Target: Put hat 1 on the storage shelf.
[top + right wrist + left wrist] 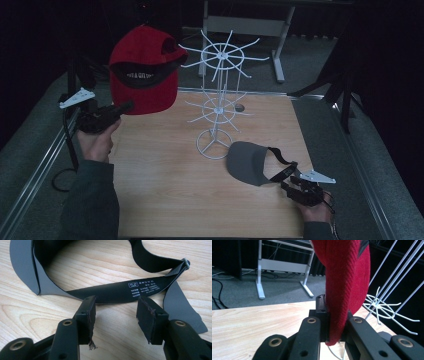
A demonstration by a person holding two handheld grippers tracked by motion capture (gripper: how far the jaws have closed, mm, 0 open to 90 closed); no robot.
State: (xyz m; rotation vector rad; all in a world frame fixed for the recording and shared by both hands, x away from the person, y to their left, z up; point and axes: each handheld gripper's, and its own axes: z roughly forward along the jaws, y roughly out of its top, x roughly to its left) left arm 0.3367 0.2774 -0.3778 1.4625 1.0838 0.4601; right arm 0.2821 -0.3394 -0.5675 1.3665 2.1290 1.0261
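A red cap (144,70) hangs in the air at the left, beside the white wire rack (218,95). My left gripper (122,107) is shut on its lower edge; the left gripper view shows the red cloth (344,290) pinched between the jaws. A grey visor (247,162) with a black strap (140,288) lies on the wooden table (165,190) near the rack's base. My right gripper (286,172) stands open just short of the strap, its pads (90,315) apart with nothing between them.
The wire rack stands mid-table with two tiers of thin prongs (387,307) sticking out. A metal rail (360,165) runs along the table's right side. A white desk frame (250,25) stands behind the table.
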